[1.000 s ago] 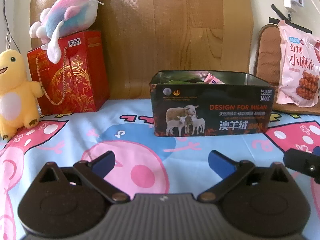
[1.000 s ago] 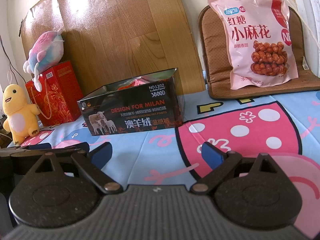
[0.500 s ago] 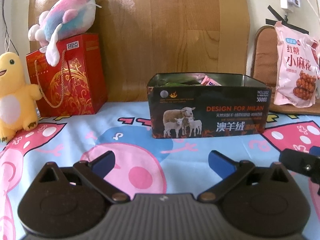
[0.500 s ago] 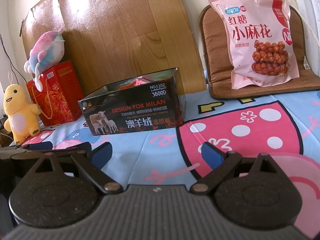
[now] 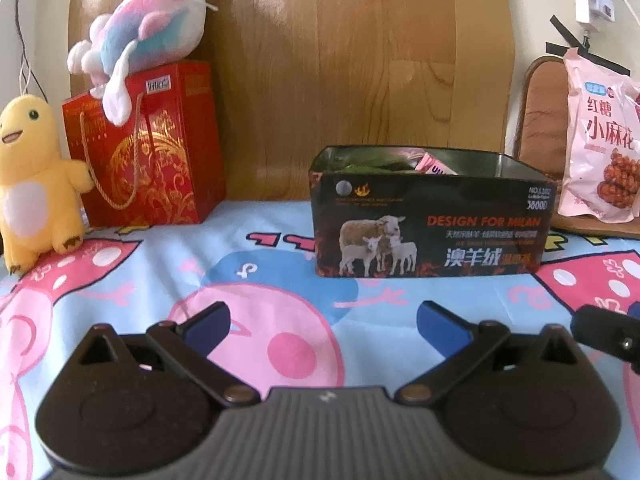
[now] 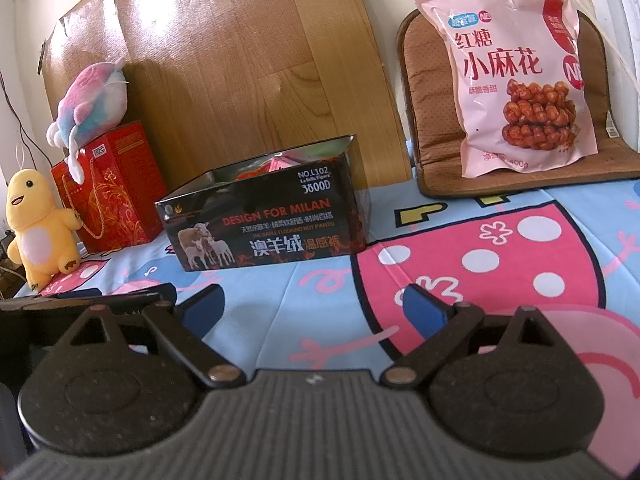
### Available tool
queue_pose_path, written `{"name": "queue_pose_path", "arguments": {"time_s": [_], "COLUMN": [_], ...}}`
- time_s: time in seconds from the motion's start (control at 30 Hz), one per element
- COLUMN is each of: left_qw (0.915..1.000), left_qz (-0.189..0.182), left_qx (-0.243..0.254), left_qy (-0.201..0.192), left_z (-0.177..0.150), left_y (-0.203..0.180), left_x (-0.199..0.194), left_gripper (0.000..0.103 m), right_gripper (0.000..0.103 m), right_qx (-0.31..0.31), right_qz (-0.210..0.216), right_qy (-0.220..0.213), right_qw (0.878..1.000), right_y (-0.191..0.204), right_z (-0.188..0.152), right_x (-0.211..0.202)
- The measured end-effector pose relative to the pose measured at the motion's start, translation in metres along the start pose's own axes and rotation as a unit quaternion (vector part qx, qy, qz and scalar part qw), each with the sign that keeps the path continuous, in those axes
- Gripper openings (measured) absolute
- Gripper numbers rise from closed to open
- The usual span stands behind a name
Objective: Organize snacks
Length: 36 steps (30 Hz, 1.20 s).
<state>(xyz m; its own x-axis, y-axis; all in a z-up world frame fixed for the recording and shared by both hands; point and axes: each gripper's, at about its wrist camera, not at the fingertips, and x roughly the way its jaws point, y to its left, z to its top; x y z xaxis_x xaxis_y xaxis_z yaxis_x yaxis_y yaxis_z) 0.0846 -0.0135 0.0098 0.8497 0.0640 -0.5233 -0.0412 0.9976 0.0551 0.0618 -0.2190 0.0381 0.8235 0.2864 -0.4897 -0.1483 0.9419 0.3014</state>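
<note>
A black open tin box (image 5: 432, 232) with sheep pictures stands on the cartoon-print cloth; pink and green snack packets (image 5: 430, 162) poke above its rim. It also shows in the right wrist view (image 6: 268, 224). A large pink snack bag (image 6: 520, 80) leans upright on a brown cushion at the back right, and shows at the right edge of the left wrist view (image 5: 600, 140). My left gripper (image 5: 323, 322) is open and empty, low over the cloth in front of the box. My right gripper (image 6: 314, 306) is open and empty, to the right of the left one.
A red gift bag (image 5: 140, 148) with a pastel plush (image 5: 144, 36) on top stands at the back left, beside a yellow plush (image 5: 34, 180). A wooden board (image 5: 360, 60) leans on the wall behind the box. The brown cushion (image 6: 428, 120) lies at the back right.
The left gripper's view has shifted slightly, so the box and bag sit further right. The right gripper has barely moved. Both stay open and empty.
</note>
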Motion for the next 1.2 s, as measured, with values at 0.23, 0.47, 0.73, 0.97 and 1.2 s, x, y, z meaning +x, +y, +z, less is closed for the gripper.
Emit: {"name": "queue_pose_path", "arguments": {"time_s": [0.23,0.47,0.73,0.97,1.2], "left_qw": [1.0,0.9999,1.0,1.0,0.9998], "left_qz": [0.007,0.01,0.007,0.008,0.002], "left_qx": [0.001,0.005,0.002,0.006,0.018], "left_qy": [-0.006,-0.007,0.003,0.0,-0.001], "left_z": [0.0014,0.0007,0.0009,0.0009,0.0], "left_y": [-0.0013,-0.0027,0.0004,-0.001,-0.0047], "left_x": [-0.0021,-0.0026,0.0,-0.0017,-0.0018], "left_gripper": [0.103,0.103,0.103,0.103,0.103], "right_gripper": [0.098,0.098,0.098,0.098,0.098], "right_qx": [0.0,0.0,0.0,0.0,0.0], "right_qz": [0.001,0.001,0.001,0.001,0.001], "right_qy": [0.0,0.001,0.001,0.001,0.001], "right_qw": [1.0,1.0,1.0,1.0,1.0], "right_y": [-0.0007,0.0003,0.0005,-0.0006,-0.0003], "right_z": [0.0005,0.0001,0.0,0.0005,0.0003], "right_x": [0.0004,-0.0002,0.0001,0.0005,0.0003]}}
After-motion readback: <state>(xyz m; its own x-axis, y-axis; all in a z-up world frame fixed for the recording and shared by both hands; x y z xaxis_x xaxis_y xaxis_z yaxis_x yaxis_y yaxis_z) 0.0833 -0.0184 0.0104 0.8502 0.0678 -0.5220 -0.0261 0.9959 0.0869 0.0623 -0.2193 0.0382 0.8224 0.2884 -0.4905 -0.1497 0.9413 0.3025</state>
